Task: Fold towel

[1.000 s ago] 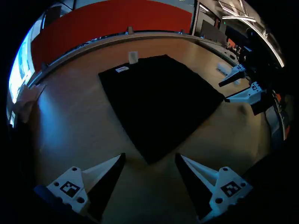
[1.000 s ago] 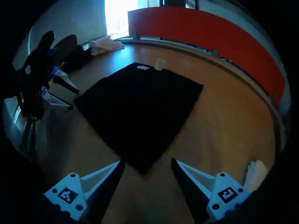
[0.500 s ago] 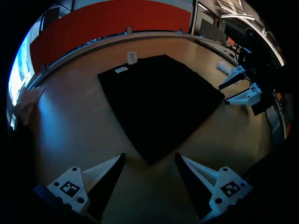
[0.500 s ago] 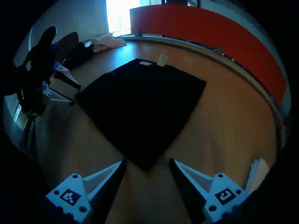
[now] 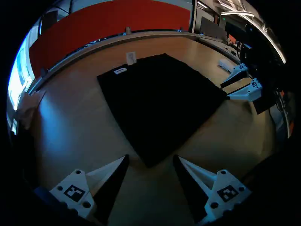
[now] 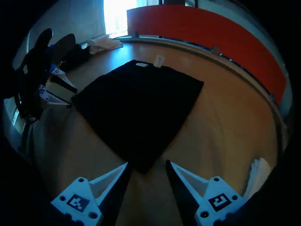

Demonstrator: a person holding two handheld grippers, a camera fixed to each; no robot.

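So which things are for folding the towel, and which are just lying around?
For the job:
black towel
left gripper
right gripper

Just lying about:
small white card
pale cloth heap
white stack

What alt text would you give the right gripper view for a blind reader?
A black towel lies flat on a wooden table, its near corner pointing between the open fingers of the right gripper. The left gripper is near the towel's left corner, a red panel behind.
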